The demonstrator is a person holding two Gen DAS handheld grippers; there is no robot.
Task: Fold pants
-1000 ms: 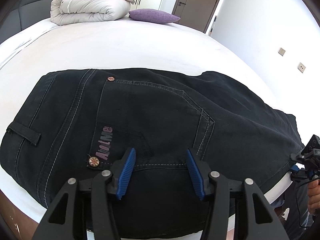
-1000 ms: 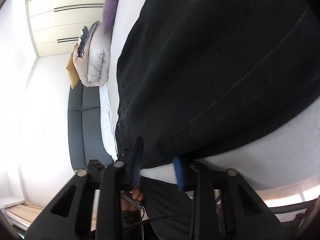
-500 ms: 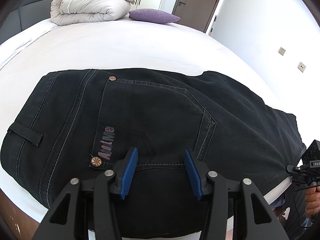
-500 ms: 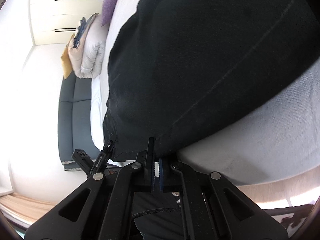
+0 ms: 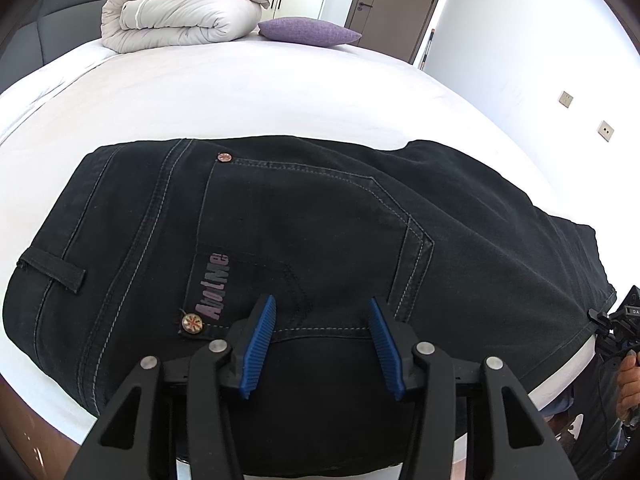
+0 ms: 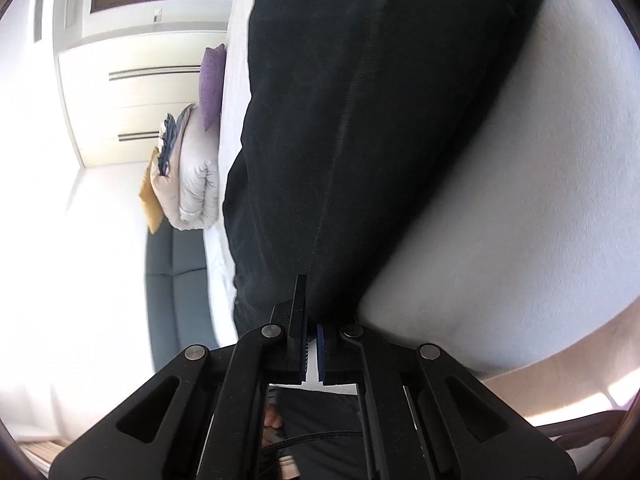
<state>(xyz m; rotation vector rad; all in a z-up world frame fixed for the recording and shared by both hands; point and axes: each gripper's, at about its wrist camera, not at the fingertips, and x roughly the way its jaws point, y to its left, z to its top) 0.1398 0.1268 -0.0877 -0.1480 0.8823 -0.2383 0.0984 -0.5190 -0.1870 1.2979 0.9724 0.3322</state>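
Note:
Black jeans [image 5: 304, 232] lie flat on the white bed [image 5: 260, 92], back pocket and pink logo up, waistband to the left. My left gripper [image 5: 322, 338] is open, hovering just above the pocket near the front edge of the bed. My right gripper [image 6: 311, 340] is shut on the near edge of the jeans [image 6: 360, 140] at the leg end; the camera is rolled sideways. The right gripper also shows at the far right of the left wrist view [image 5: 618, 322], at the jeans' corner.
A folded beige duvet [image 5: 180, 16] and a purple pillow [image 5: 308, 32] lie at the far end of the bed. A grey headboard [image 6: 176, 280] stands behind them. The bed's front edge runs right below the grippers.
My right gripper closed from open onto the jeans' edge and has swung its view round. My left gripper stayed open and barely shifted.

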